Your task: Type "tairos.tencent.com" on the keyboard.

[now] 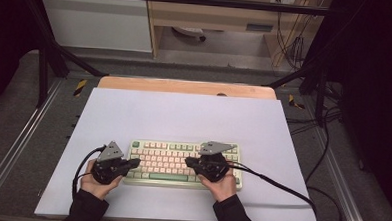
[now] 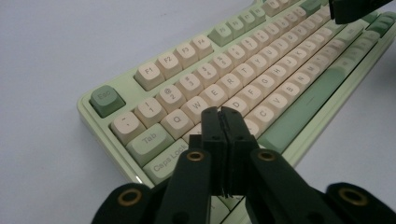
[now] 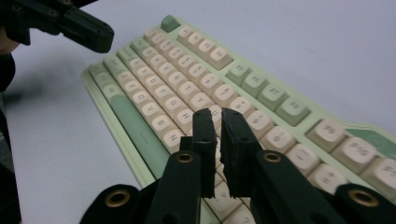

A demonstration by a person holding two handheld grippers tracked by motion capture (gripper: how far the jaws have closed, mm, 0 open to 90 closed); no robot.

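- Table (image 1: pixel 184 115): wide, flat, covered w/ a matte pale sheet, wood edge showing at the far side. Smooth surface, so things will prob slide on it if you shove sideways.
- Keyboard (image 1: pixel 169 162): sits near your edge of the table, centred between your hands. Rigid plastic slab, pale green case, cream keycaps plus green ones for Esc, Tab, Caps Lock and the space bar. Looks fairly solid, not fragile as a whole, but caps are glossy, rounded and can pop off. Don't pinch a cap; if you lift or shift it, I'd take the case rim at the short ends, one side each.
- Left gripper (image 2: pixel 221 111): jaws pressed together, nothing between them, tips hovering just over the Q/A area at the board's left end. Black hard plastic w/ brass-coloured pivot rings.
- Right gripper (image 3: pixel 219 114): jaws nearly together, a thin slit between the pads, nothing pinched. Tips over the right-hand letter keys, near the number row.
- Keycaps: small sculpted squares, printed legends, springy under load. Closed tips suit a single straight press, I'd say.
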